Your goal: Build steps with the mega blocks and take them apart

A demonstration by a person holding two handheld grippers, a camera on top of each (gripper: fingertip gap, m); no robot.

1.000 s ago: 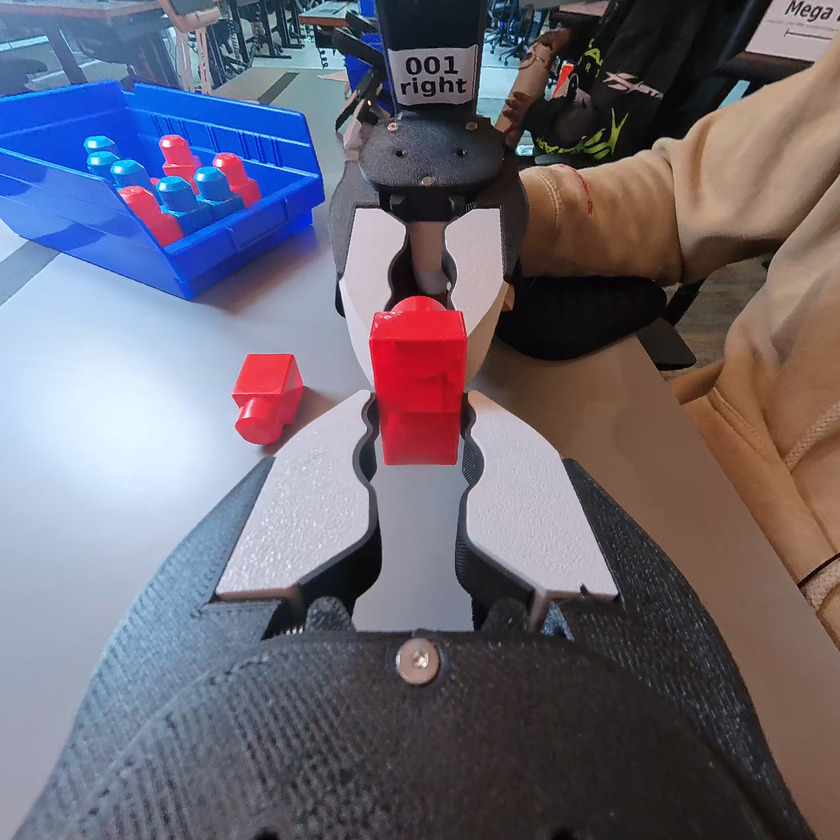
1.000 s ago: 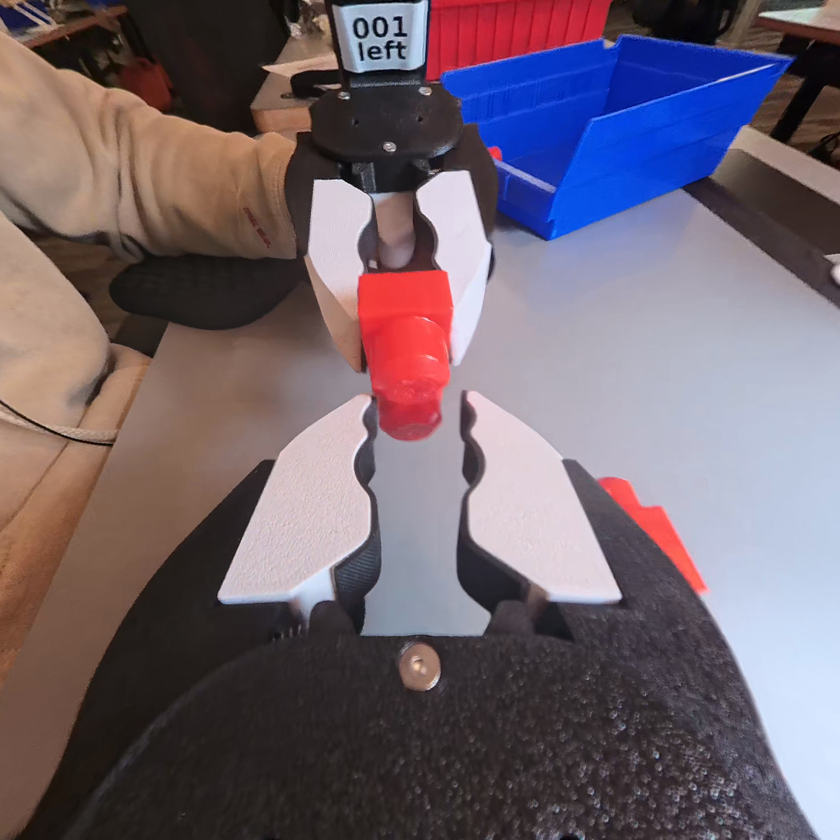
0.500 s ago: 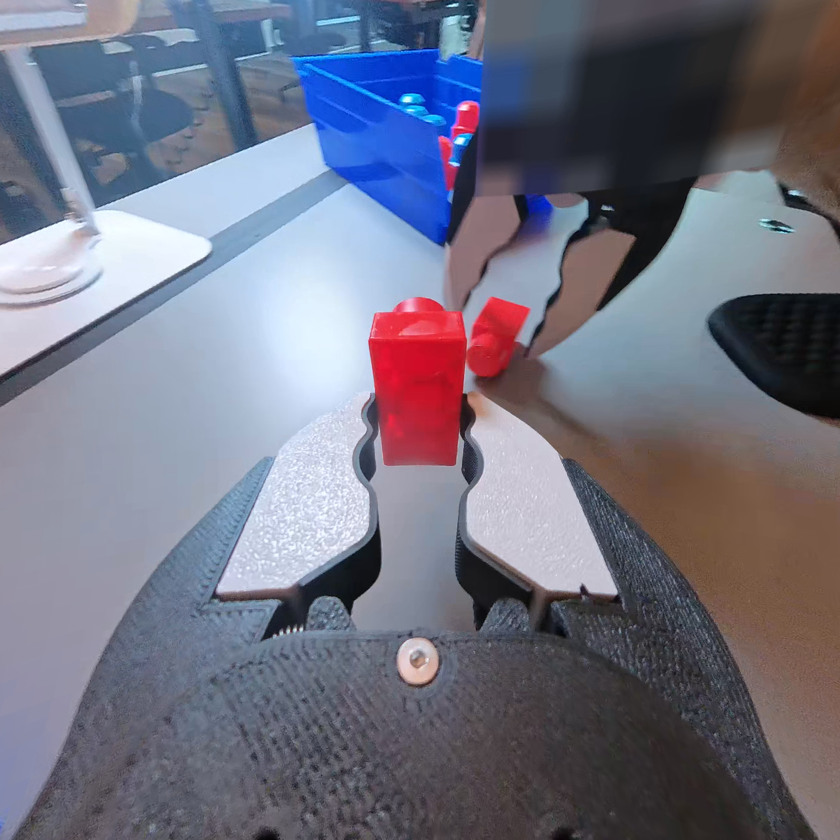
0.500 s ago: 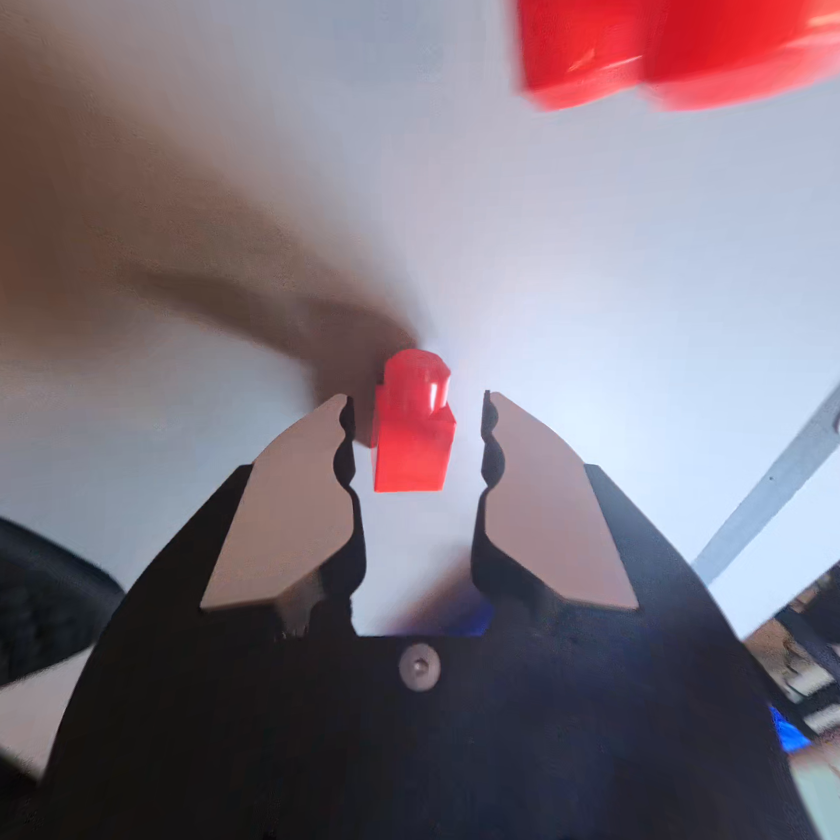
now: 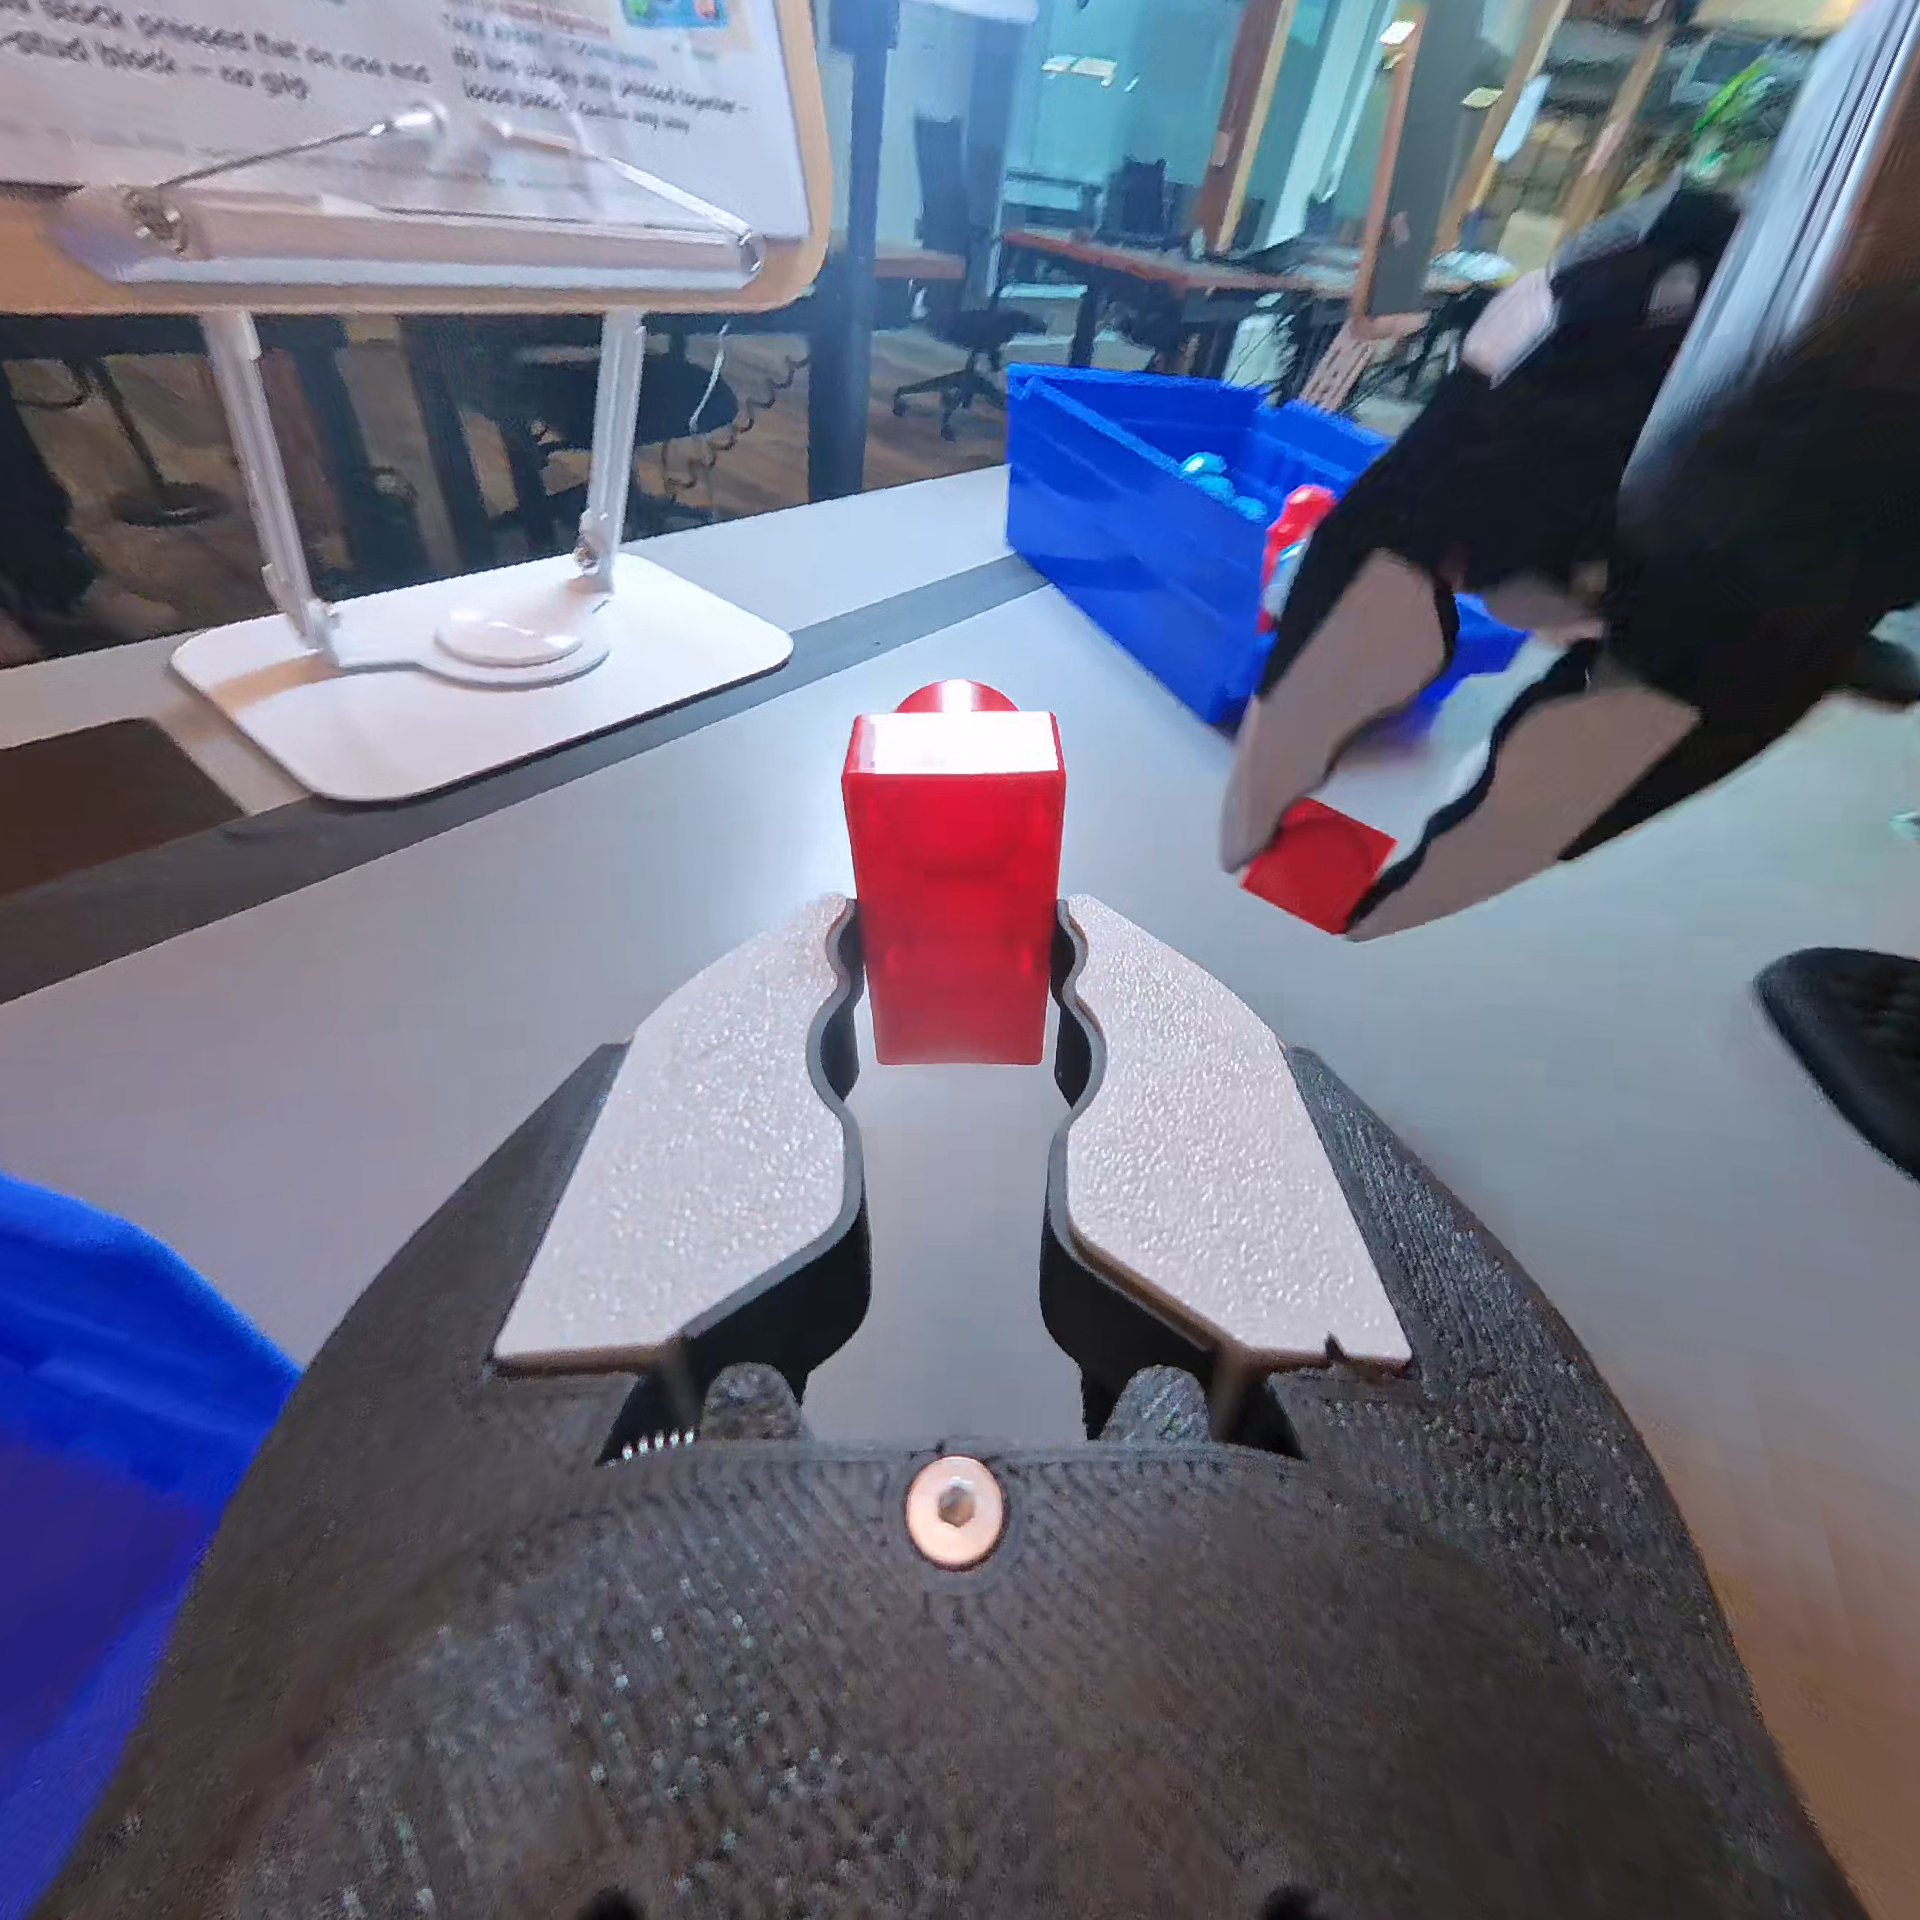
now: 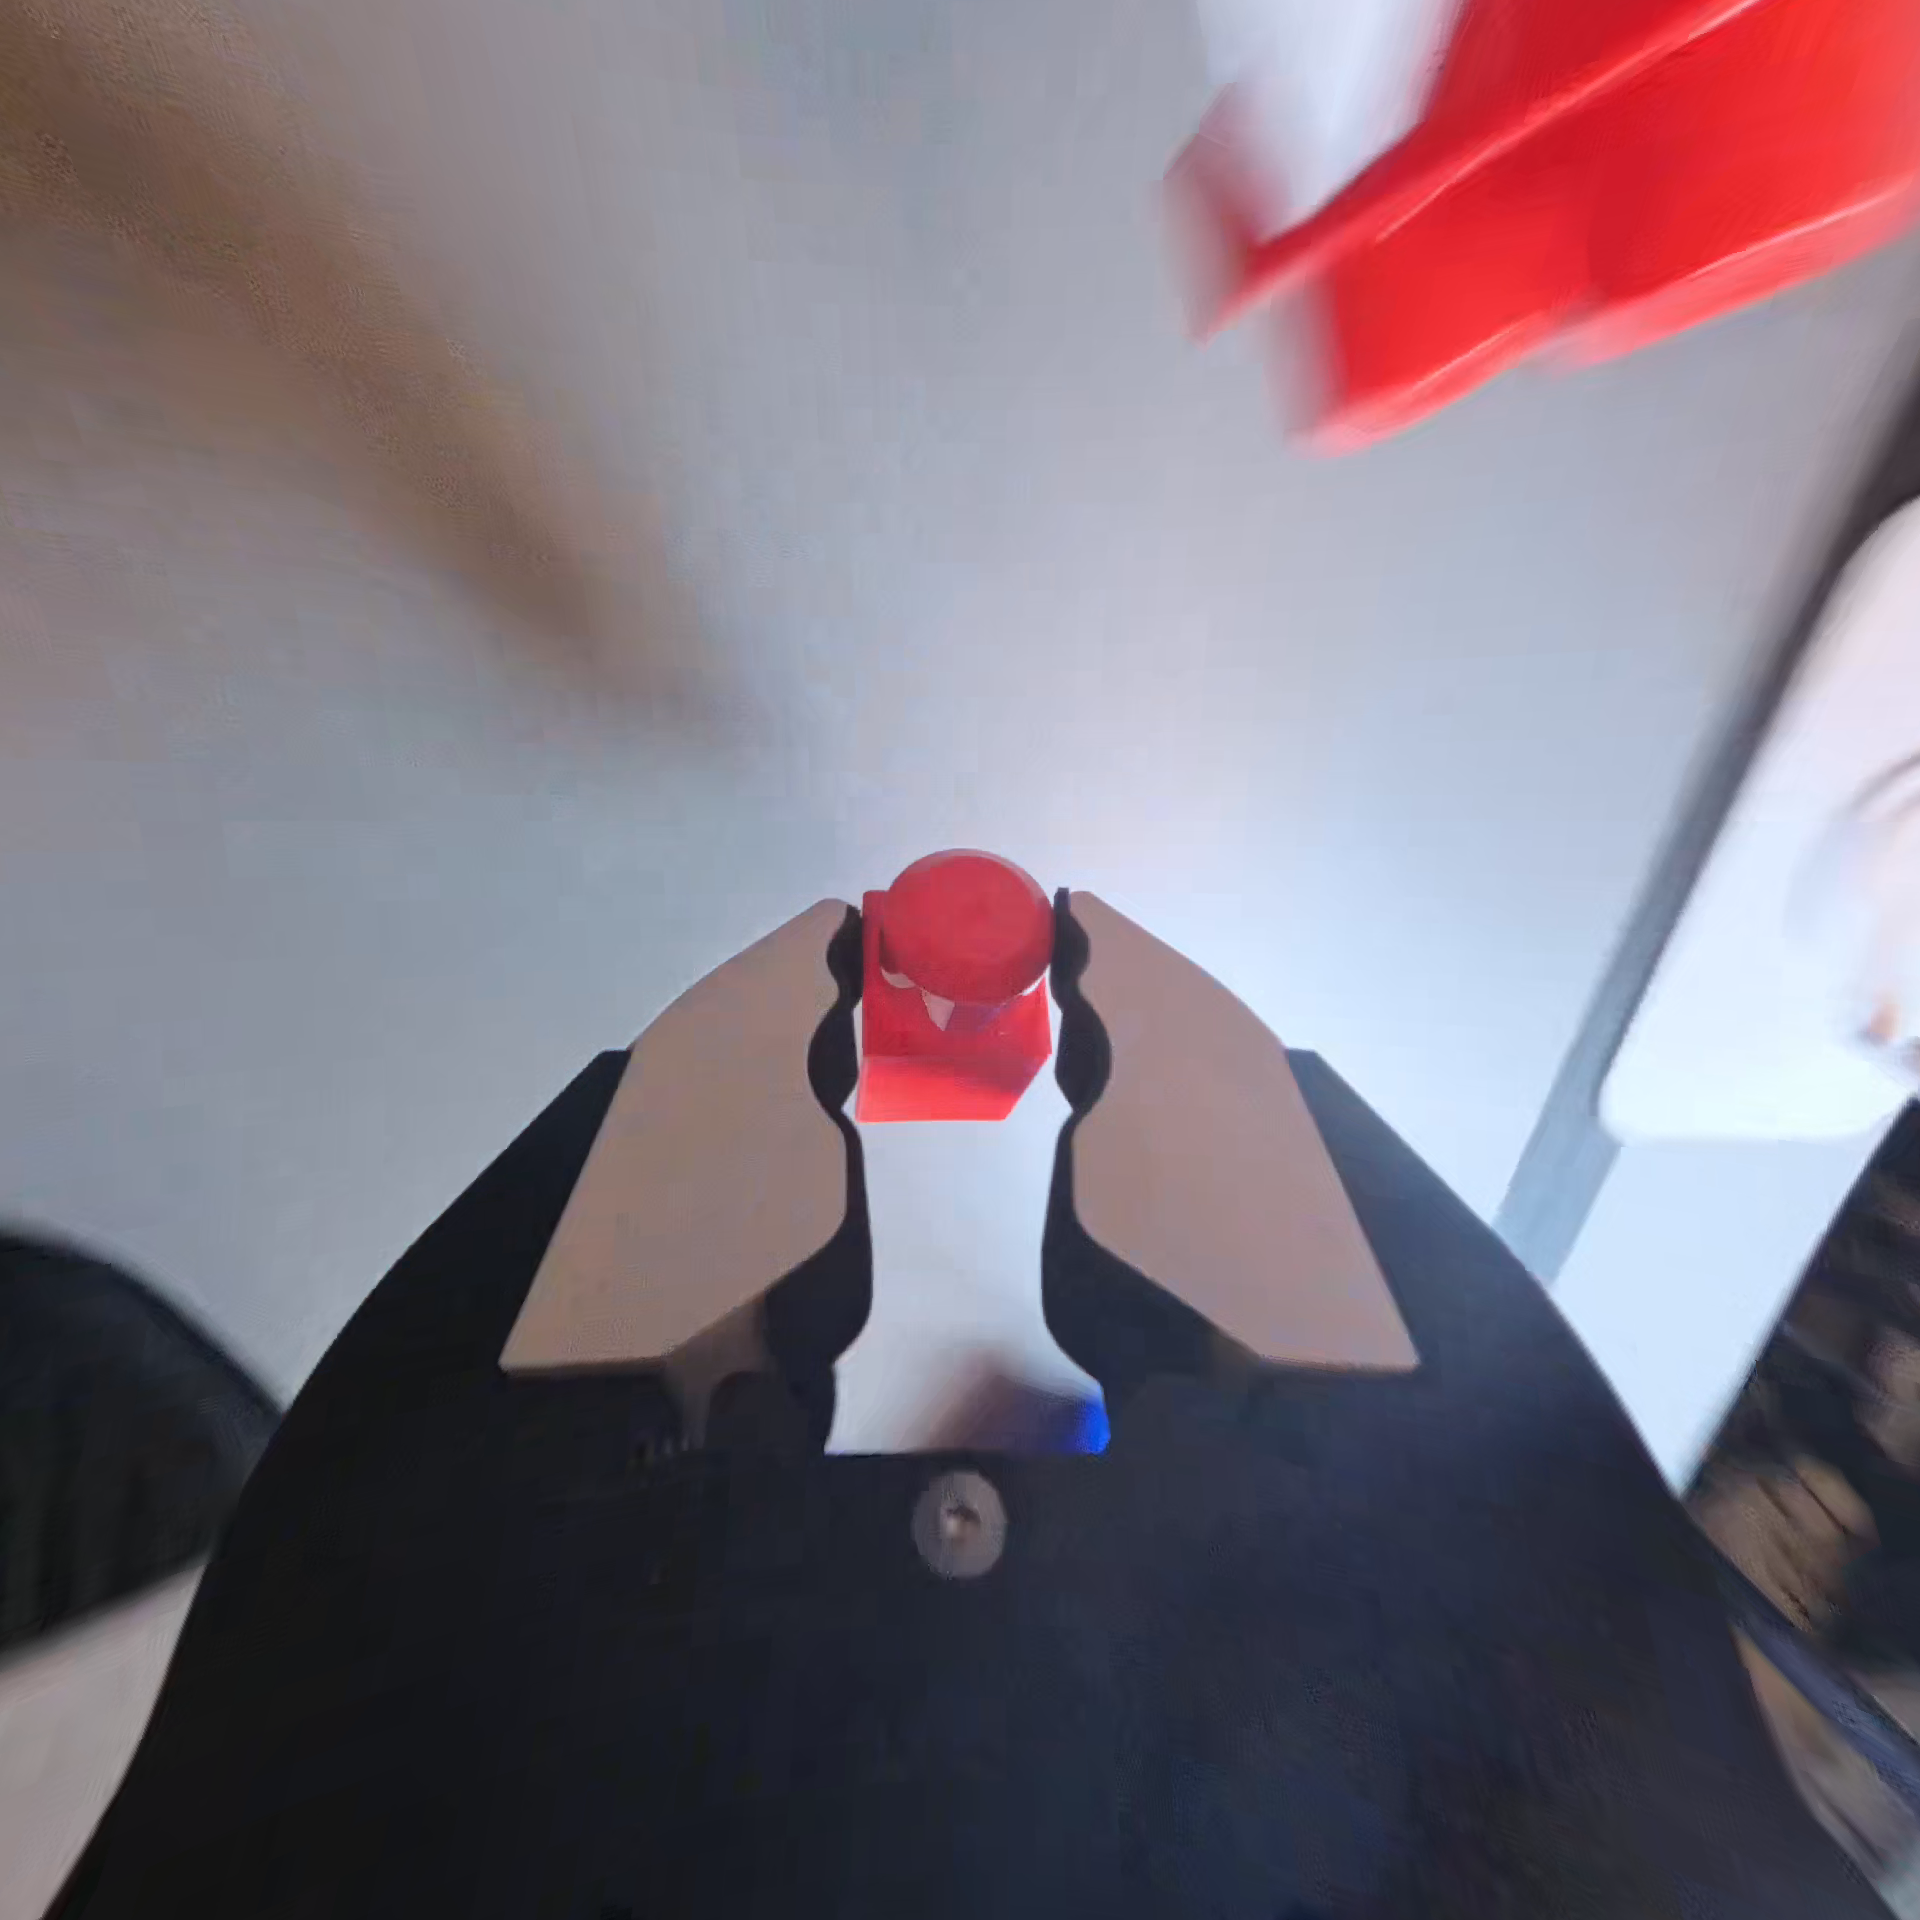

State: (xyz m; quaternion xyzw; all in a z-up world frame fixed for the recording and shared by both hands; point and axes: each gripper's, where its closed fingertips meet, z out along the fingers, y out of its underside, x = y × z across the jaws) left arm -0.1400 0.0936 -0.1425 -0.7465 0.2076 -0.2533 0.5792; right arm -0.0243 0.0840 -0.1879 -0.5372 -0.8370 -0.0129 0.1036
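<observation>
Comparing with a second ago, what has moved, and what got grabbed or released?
The right claw left the stack, swung down to the loose red block on the table and shut on it; half a second ago its jaws were open around it. The left claw turned away, so the clipboard stand now shows. Unchanged: the left claw clamps the two-block red stack; the blue bin holds blocks.

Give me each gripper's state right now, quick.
Left gripper: shut on a tall red block stack.
Right gripper: shut on a single red block.
</observation>
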